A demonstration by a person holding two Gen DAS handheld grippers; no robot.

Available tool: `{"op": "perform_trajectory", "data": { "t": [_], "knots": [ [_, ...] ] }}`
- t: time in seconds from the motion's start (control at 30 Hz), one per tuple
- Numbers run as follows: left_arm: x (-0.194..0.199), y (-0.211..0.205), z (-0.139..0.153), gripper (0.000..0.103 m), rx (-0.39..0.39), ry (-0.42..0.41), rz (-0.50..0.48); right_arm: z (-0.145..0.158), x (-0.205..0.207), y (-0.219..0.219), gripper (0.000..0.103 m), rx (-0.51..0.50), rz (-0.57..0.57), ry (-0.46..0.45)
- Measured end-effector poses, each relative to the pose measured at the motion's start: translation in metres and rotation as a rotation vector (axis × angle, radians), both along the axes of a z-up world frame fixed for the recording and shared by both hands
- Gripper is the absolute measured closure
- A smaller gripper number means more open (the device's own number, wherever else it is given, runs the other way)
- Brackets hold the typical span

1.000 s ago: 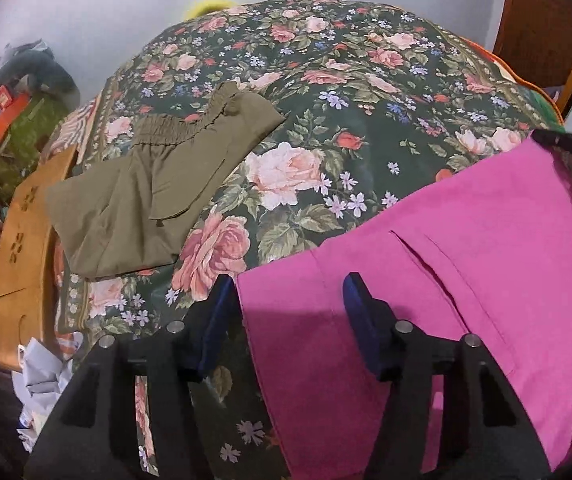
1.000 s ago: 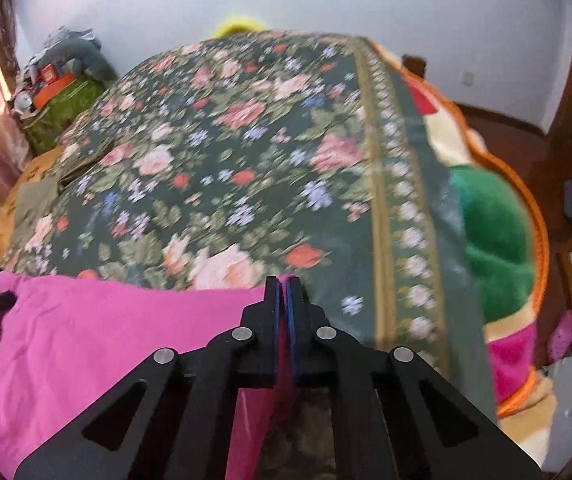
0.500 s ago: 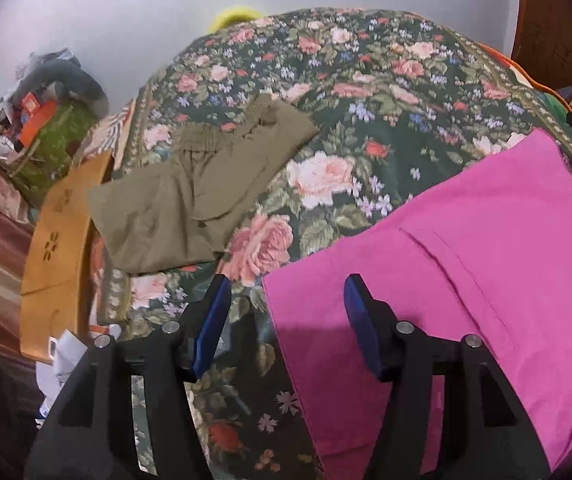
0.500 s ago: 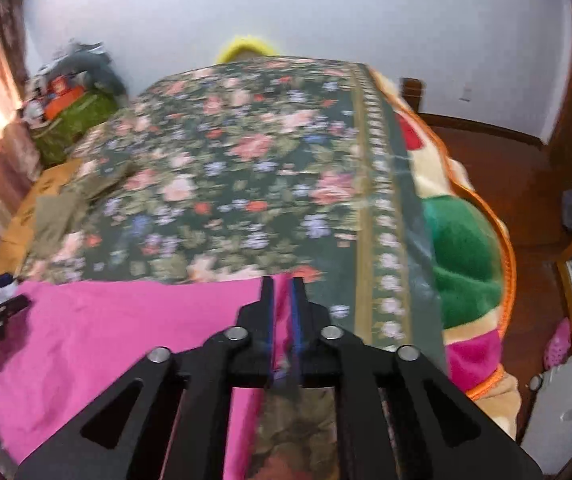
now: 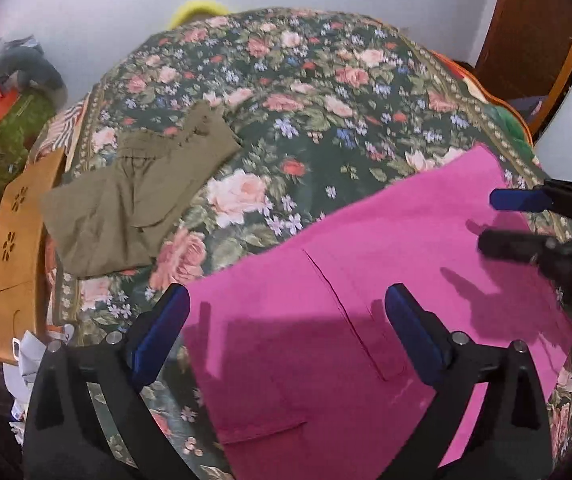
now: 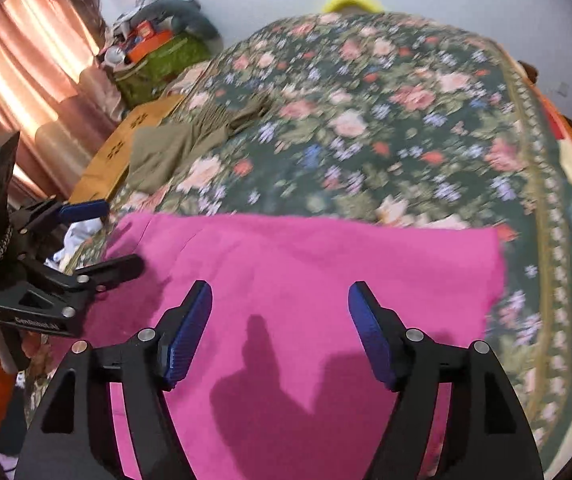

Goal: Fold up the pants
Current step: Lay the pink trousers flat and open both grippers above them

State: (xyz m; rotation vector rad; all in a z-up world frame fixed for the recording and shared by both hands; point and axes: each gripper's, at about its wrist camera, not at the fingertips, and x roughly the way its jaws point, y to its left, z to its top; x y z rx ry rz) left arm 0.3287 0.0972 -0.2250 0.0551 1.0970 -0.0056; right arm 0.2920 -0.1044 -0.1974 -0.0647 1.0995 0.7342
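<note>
The pink pants (image 6: pixel 306 280) run off the bottom edge; the floral bedspread (image 6: pixel 366 120) is motion-blurred.

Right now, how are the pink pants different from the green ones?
The pink pants lie spread flat and smooth near both open grippers; the green pants sit farther off, bunched and creased at the bed's edge. Pink is bright; green is dull olive. The pink looks bigger, though it is closer. Both rest on the flowery blanket.

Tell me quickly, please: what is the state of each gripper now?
Left gripper: open, holding nothing, above the pink pants.
Right gripper: open, holding nothing, also above the pink pants.
</note>
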Motion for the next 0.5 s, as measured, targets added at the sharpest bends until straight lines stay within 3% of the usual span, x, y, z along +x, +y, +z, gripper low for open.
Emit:
{"op": "perform_trajectory", "data": {
  "t": [0.2,0.27,0.33,0.5],
  "knots": [
    [-0.002,-0.003,-0.024,0.004,-0.081,0.116,-0.005,-0.036,-0.009,0.012,0.036,-0.095,0.037,0.121],
    [-0.005,-0.009,-0.032,0.004,-0.063,0.143,-0.024,-0.047,-0.015,0.013,0.032,-0.137,0.054,0.144],
    [-0.011,-0.015,-0.033,0.003,-0.021,0.127,-0.038,-0.045,-0.024,0.01,0.02,-0.146,0.053,0.11],
    [-0.023,-0.013,-0.03,0.003,-0.044,0.117,-0.015,-0.042,-0.039,-0.003,0.017,-0.15,0.041,0.111]
  ]
}}
